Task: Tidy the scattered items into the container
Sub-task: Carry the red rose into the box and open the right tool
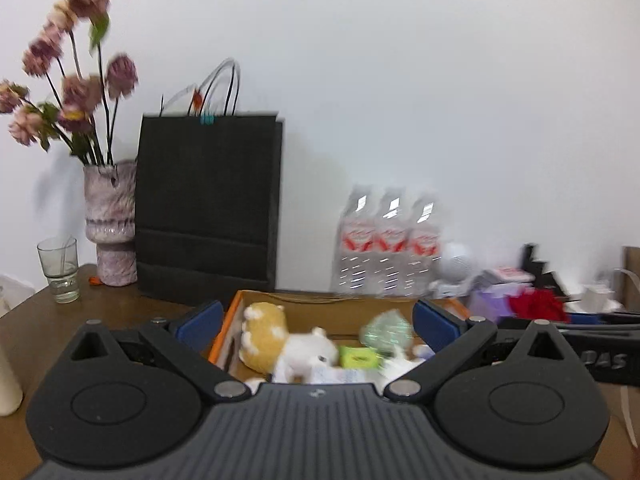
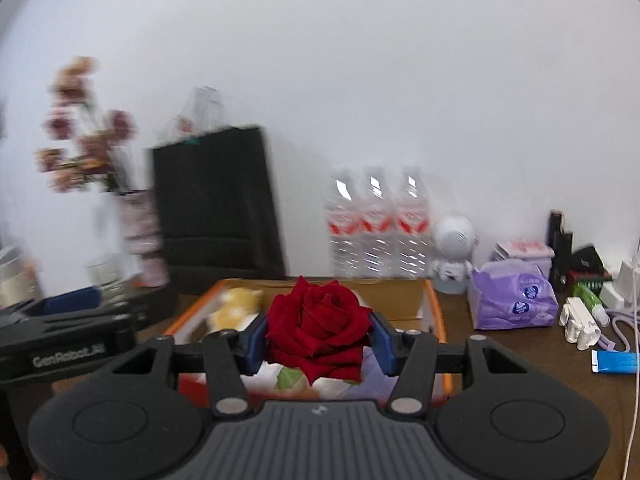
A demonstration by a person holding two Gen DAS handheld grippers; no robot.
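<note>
Right gripper (image 2: 319, 334) clamped on a red rose (image 2: 319, 320), blue fingers (image 2: 256, 338) pressing the bloom from both sides, carried above the near edge of the orange-rimmed box (image 2: 434, 300) on the table (image 2: 520, 364), likely for dropping in. Deep crimson, layered velvety petals, green leaf beneath. Left gripper (image 1: 318, 320) spread wide, empty, over the same box, plush toys (image 1: 266, 334) inside.

There are three water bottles (image 2: 376, 224) standing in a row, one black paper bag (image 1: 208, 208), one vase (image 1: 110, 220) of pink flowers, and one drinking glass (image 1: 60, 270). One cardboard box (image 2: 404, 292) holds two plush toys, a yellow one (image 1: 264, 336) and a white one (image 1: 308, 354), beside one small green packet (image 1: 358, 357). One red rose (image 2: 318, 320), one purple tissue pack (image 2: 512, 300), one small white robot figure (image 2: 454, 248) and one blue tube (image 2: 616, 361) complete the count.
</note>
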